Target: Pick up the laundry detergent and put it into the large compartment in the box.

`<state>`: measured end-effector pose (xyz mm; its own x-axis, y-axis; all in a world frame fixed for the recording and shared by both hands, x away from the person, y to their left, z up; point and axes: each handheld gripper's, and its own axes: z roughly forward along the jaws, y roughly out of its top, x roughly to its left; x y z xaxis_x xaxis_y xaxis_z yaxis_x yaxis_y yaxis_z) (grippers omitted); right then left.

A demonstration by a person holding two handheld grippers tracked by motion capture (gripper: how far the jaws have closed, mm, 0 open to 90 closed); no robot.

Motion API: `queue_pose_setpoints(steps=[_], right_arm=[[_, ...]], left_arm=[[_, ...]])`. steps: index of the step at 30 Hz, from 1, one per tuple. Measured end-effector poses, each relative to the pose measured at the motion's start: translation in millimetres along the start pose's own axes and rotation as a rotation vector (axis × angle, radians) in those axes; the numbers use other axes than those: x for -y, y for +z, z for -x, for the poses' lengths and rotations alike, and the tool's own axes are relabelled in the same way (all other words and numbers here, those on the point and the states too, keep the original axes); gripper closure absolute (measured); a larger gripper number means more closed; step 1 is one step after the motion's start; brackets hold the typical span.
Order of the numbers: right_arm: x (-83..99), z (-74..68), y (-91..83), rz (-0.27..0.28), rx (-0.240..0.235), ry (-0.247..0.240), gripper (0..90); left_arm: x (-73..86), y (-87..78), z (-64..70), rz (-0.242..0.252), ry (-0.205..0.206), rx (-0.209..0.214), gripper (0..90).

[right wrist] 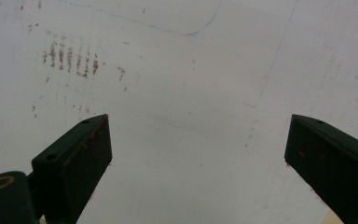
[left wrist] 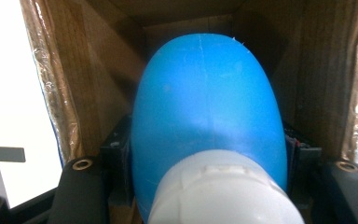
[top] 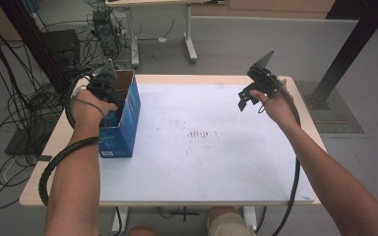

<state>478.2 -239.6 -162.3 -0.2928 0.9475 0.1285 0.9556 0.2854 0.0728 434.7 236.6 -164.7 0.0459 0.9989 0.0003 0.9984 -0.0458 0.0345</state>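
the left gripper reaches down inside one open blue cardboard box at the table's left edge, its jaws clamped on either side of one smooth, rounded blue bottle with a white ribbed cap. the right gripper hangs above the far right corner, jaws spread wide, grasping nothing. the white sheet carries rusty brown smudges.
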Motion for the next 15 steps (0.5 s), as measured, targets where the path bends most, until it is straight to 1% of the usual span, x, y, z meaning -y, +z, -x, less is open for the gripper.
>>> queue_pose_setpoints(steps=[7,15], right_arm=[[-0.1,-0.3,0.1,-0.001,0.000,-0.002,7.2],[0.4,-0.4,-0.1,0.003,0.000,-0.001,7.1]], left_arm=[[-0.6,-0.2,0.7,-0.002,0.004,-0.003,37.1],[-0.1,0.0,1.5,0.000,0.000,-0.003,37.0]])
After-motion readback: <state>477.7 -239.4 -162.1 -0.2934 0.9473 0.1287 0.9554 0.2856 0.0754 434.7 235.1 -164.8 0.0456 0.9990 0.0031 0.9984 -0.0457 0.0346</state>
